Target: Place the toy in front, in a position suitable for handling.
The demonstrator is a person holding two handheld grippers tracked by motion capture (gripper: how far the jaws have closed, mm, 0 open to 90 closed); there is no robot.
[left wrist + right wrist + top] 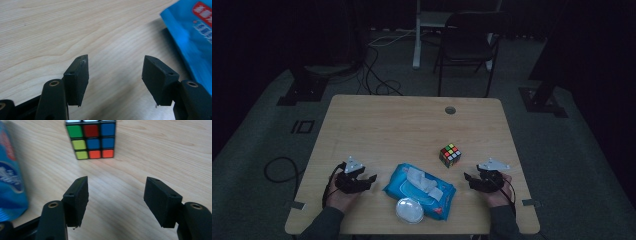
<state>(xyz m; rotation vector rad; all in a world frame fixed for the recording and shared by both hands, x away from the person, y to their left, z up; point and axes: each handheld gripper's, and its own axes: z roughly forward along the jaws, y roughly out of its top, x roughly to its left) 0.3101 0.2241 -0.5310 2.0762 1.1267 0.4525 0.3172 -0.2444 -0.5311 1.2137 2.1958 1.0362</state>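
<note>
On the pale wooden table [377, 120], from the left: one left gripper [371, 179], jaws apart and empty; one blue plastic wet-wipe pack [419, 190], a white tissue poking out; one round white lid [409, 210] touching it; one multicoloured puzzle cube [450, 154]; one right gripper [468, 178], jaws spread, grasping nothing.

Blue wipes pack [419, 189] with white flap, multicoloured puzzle cube [450, 155], pale wood-grain table [402, 125], black fingers [77, 200].
</note>
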